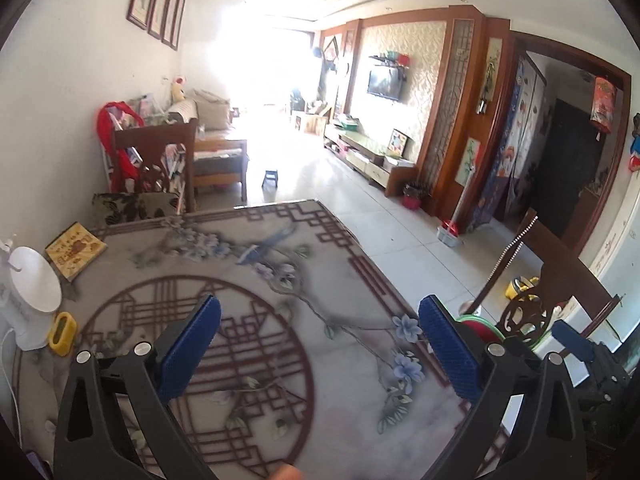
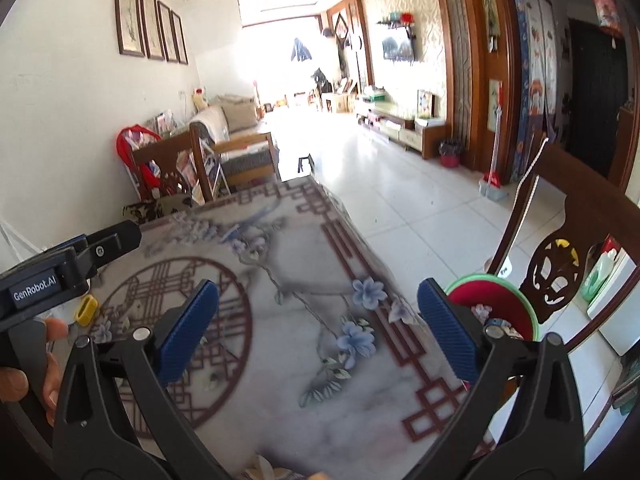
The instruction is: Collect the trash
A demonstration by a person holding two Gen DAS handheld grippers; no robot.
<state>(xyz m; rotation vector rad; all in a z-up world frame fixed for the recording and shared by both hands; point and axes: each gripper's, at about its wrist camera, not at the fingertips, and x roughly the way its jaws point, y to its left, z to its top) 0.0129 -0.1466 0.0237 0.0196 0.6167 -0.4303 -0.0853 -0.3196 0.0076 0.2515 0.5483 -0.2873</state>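
Now both tools (image 1: pixel 320 348) (image 2: pixel 318 330) wide, empty, over table (image 1: pixel 280 264).

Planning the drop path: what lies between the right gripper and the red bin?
Nothing: the right gripper stands open over the table's edge, beside the red bin, in the right wrist view.

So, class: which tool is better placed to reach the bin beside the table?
Probably the right tool: the red bin sits just past its right finger, and the left tool is farther away. Both are open, empty.

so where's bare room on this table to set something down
Free: the tablecloth's whole middle and far end. Crowded only at the left edge: white fan, yellow gadget, book. Off its right edge stand the red bin and a chair.
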